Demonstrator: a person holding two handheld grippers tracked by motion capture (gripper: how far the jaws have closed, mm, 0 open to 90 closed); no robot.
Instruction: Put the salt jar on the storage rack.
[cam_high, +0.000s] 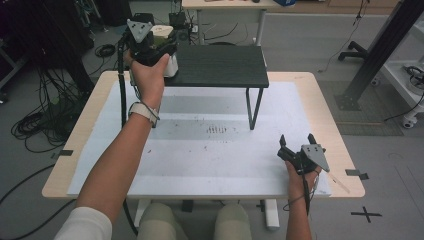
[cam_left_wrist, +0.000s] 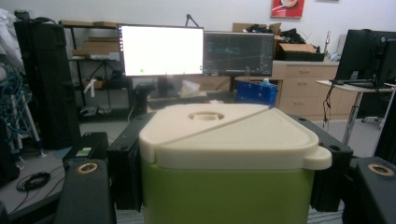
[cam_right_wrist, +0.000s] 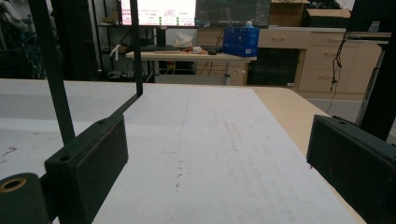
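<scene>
A small box with a light green body (cam_left_wrist: 224, 196) and a cream lid (cam_left_wrist: 233, 135) sits between the jaws of my left gripper (cam_left_wrist: 229, 175), which is shut on its two sides. From above, the left gripper (cam_high: 166, 52) holds this box (cam_high: 172, 65) at the left end of a raised black shelf (cam_high: 220, 65). My right gripper (cam_high: 297, 143) rests low over the white mat (cam_high: 200, 160) near the table's front right. In the right gripper view, that gripper (cam_right_wrist: 215, 158) stands open with bare mat between its jaws.
The black shelf stands on thin legs (cam_high: 255, 107) at the back of the wooden table (cam_high: 320, 100); one leg (cam_right_wrist: 51, 70) rises just ahead of the right gripper. Cables lie on the floor to the left (cam_high: 35, 125). A dark post (cam_high: 380, 45) stands at the right.
</scene>
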